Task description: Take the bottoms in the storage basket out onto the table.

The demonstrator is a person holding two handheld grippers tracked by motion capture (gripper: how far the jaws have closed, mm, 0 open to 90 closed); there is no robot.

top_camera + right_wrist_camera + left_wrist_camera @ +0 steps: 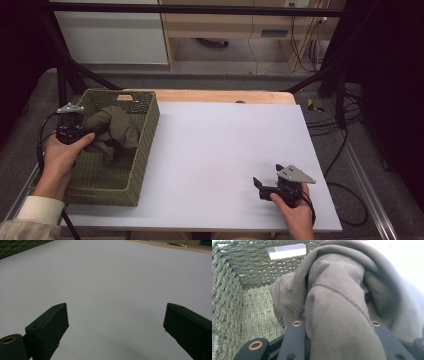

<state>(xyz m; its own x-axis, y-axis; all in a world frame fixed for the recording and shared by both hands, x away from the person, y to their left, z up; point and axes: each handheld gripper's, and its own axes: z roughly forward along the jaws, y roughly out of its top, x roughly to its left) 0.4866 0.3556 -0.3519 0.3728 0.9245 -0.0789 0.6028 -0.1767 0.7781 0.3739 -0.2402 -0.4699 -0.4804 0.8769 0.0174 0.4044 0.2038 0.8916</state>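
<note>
Fingers of the left gripper [85, 131] pinched an olive garment [116, 127] inside the woven basket [142, 145]; a straight, slow lift would probably clear its rim, while the right gripper [265, 181] sat wide open over the tabletop [220, 150].

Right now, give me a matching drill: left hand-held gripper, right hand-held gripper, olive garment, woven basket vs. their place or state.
Things:
1. left hand-held gripper
2. right hand-held gripper
3. olive garment
4. woven basket

Place or state:
A. stands at the table's left edge
B. open, above the bare white table top
C. shut on cloth inside the basket
D. bunched up, partly lifted in the basket

Pairs: 1-C, 2-B, 3-D, 4-A
</note>
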